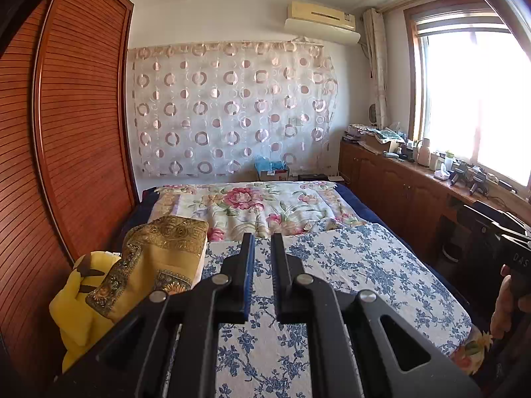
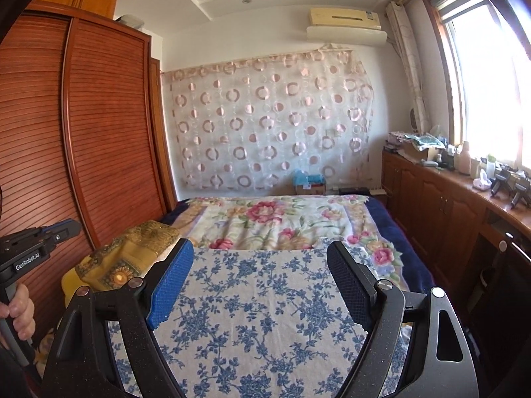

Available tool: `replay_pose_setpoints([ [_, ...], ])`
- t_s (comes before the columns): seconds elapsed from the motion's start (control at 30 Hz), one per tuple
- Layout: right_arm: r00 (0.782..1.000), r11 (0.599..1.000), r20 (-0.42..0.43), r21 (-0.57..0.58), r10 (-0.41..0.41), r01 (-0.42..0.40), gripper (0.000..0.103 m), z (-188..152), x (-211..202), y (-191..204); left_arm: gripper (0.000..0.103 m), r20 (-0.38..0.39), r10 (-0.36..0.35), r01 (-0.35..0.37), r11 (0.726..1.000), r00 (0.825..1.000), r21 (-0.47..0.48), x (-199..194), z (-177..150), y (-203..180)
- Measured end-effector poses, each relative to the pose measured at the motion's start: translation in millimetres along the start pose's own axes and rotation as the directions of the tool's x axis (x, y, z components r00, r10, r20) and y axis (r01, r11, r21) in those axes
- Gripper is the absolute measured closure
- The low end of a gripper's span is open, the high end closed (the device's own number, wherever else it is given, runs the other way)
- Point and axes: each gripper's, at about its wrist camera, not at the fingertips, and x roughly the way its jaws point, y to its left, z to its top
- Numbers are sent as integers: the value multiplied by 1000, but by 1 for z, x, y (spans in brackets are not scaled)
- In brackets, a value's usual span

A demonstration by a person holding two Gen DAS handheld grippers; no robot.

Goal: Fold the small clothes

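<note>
My left gripper (image 1: 263, 237) hovers over the bed, its jaws nearly together with only a thin slit and nothing between them. My right gripper (image 2: 260, 245) stands wide open above the blue-flowered white cloth (image 2: 259, 298) that covers the near part of the bed, and its blue pads (image 2: 171, 282) are bare. Each tool shows in the other's view: the left one (image 2: 39, 242) in a hand at the left edge, the right one (image 1: 511, 242) at the right edge. No small garment lies in either view that I can make out.
A pink-flowered quilt (image 1: 252, 205) covers the far half of the bed. A gold patterned cushion (image 1: 159, 255) and a yellow plush toy (image 1: 76, 301) sit at the bed's left edge against the slatted wooden wardrobe (image 1: 83, 132). A cluttered wooden cabinet (image 1: 398, 189) runs under the window on the right.
</note>
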Motion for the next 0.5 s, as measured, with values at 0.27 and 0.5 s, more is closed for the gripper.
replay_pose_setpoints([
  [0.27,1000,1000,3,0,-6,6,19,-1,0,-3,96,5,5,-5,1000,1000,3,-1,0,1],
  [0.5,1000,1000,3,-7,-12,12,19,0,0,-2,96,5,13,-13,1000,1000,5,1,-1,3],
])
